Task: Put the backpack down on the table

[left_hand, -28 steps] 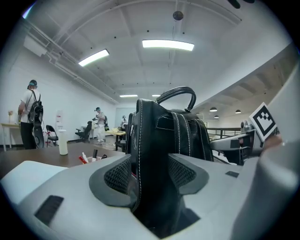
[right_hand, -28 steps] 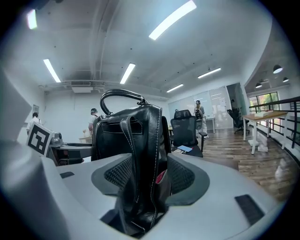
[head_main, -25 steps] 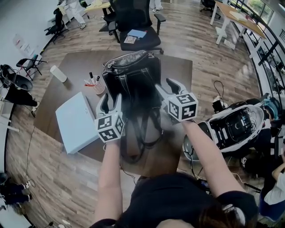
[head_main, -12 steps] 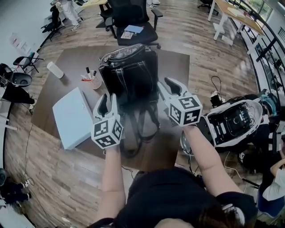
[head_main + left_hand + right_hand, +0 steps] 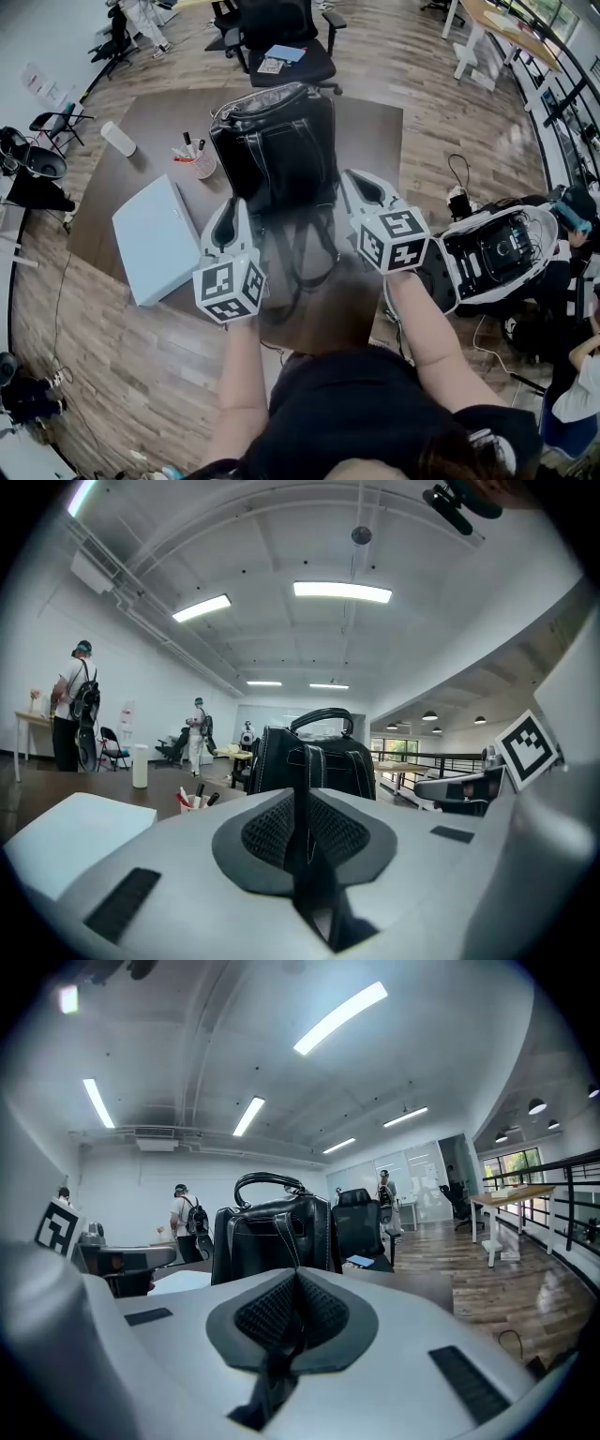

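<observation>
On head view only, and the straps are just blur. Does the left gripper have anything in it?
Observer: Yes. In the left gripper view the left gripper is closing, with a black white-stitched shoulder strap of the black leather backpack between its pads.
Operator: Right one?
Observer: The right gripper has its jaws together. A second stitched strap runs down toward them; can't tell if it's pinched.
Operator: Bag tipping?
Observer: No, both gripper views show it upright, its looped top handle standing up.
</observation>
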The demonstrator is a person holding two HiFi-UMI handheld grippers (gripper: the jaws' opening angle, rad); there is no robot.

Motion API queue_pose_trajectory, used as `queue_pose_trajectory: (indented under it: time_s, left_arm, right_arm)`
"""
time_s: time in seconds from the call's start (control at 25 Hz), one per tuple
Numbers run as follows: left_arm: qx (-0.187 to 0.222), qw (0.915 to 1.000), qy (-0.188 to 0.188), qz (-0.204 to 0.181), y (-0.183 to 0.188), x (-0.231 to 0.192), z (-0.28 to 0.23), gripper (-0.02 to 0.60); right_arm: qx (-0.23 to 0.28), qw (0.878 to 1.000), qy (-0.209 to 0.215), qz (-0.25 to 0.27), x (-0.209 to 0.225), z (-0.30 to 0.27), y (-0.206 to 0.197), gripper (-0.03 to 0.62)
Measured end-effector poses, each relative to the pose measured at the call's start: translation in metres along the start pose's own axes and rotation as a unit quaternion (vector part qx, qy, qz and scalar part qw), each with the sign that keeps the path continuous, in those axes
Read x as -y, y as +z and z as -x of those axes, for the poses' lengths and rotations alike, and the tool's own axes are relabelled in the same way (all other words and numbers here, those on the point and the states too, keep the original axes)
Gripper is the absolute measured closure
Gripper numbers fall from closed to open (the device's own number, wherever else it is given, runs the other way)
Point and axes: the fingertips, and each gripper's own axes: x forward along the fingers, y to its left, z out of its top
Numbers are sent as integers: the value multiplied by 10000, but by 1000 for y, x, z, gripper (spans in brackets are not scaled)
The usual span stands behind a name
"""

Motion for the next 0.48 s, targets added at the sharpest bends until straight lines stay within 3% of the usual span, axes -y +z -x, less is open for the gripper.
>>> queue_pose_trajectory:
  time_s: [0.48]
  left_arm:
    - [-272,9996,36,85,-14,3,11,525]
  right_arm:
    - [-145,9998,18,-116,-9,14,-8,577]
